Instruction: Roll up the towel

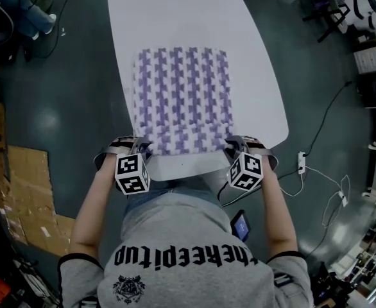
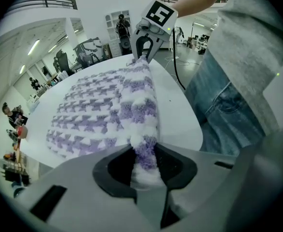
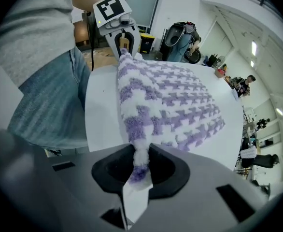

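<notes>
A purple-and-white patterned towel (image 1: 181, 98) lies flat on the white table (image 1: 175, 18), its near edge by the table's front. My left gripper (image 1: 138, 147) is at the towel's near left corner and my right gripper (image 1: 235, 147) at its near right corner. In the left gripper view the left gripper (image 2: 144, 161) is shut on a bunched corner of the towel (image 2: 103, 115), with the right gripper (image 2: 144, 50) at the far end of the same edge. In the right gripper view the right gripper (image 3: 140, 170) pinches the towel (image 3: 170, 105), and the left gripper (image 3: 123, 42) holds the other corner.
The person stands against the table's near edge, a phone (image 1: 240, 225) at the hip. Flattened cardboard (image 1: 21, 191) lies on the floor at the left. A power strip with cables (image 1: 301, 162) lies at the right. Chairs and a seated person (image 1: 21, 8) are further back.
</notes>
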Tool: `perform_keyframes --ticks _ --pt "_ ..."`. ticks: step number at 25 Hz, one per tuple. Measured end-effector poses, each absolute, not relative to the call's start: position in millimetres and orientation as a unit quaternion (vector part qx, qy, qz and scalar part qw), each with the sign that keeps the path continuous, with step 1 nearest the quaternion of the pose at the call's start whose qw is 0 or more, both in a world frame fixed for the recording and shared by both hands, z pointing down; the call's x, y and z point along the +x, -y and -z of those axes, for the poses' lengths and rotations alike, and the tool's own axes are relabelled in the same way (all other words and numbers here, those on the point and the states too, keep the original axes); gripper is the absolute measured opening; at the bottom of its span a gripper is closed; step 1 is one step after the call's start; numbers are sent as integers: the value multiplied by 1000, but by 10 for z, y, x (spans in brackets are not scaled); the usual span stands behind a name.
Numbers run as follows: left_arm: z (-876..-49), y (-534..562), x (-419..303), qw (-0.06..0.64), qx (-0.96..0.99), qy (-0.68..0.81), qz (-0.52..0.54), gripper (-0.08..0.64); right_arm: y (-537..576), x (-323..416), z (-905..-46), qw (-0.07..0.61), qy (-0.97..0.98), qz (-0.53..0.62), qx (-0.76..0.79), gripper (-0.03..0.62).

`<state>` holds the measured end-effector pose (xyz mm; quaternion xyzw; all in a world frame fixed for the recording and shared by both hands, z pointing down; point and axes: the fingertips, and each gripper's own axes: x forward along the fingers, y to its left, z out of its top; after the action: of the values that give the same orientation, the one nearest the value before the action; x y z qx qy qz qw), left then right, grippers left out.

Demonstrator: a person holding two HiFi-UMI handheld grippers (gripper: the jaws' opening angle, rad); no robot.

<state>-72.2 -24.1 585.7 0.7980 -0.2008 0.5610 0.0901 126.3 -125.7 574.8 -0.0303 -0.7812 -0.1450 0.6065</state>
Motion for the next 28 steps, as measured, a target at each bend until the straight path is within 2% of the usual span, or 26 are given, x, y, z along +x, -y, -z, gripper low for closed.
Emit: perform_keyframes --ticks 15,28 --pt "-5577 539 -918 136 829 239 -487 132 1700 995 -5411 579 807 117 21 87" --pt "-5596 1135 -1270 123 820 284 -481 143 2183 744 -5505 578 801 134 86 103"
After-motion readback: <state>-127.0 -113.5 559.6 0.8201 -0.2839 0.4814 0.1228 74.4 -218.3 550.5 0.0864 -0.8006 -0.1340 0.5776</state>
